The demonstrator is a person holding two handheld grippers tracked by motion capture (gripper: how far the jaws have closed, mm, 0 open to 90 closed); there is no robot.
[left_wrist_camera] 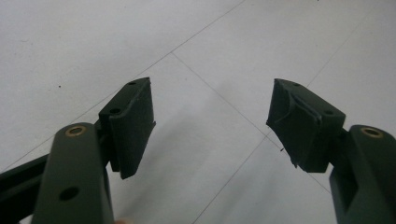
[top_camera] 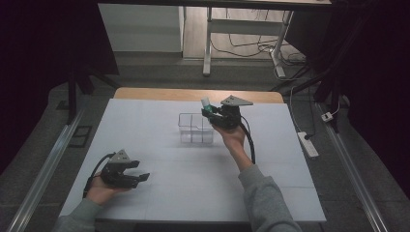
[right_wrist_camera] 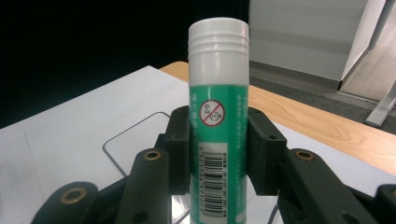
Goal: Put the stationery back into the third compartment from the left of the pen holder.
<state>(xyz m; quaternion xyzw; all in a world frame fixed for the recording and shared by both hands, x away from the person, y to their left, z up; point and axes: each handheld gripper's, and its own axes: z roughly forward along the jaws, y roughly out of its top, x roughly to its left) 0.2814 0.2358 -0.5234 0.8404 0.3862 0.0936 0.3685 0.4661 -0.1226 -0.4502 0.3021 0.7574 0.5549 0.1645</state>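
A green glue stick (right_wrist_camera: 218,140) with a white cap stands upright between the jaws of my right gripper (right_wrist_camera: 218,154), which is shut on it. In the high view that right gripper (top_camera: 212,112) holds the glue stick (top_camera: 206,105) above the right side of a clear plastic box (top_camera: 189,126) with dividers. My left gripper (top_camera: 141,170) rests low at the table's front left, open, with nothing between its fingers. In the left gripper view the left gripper (left_wrist_camera: 212,126) has its two black pads (left_wrist_camera: 133,123) wide apart over the bare white table (left_wrist_camera: 210,56).
The white table top (top_camera: 193,183) ends in a wooden strip (top_camera: 193,94) at the far edge. Beyond it stand a desk frame (top_camera: 208,43) and cables on the floor. A power strip (top_camera: 308,144) lies on the floor to the right.
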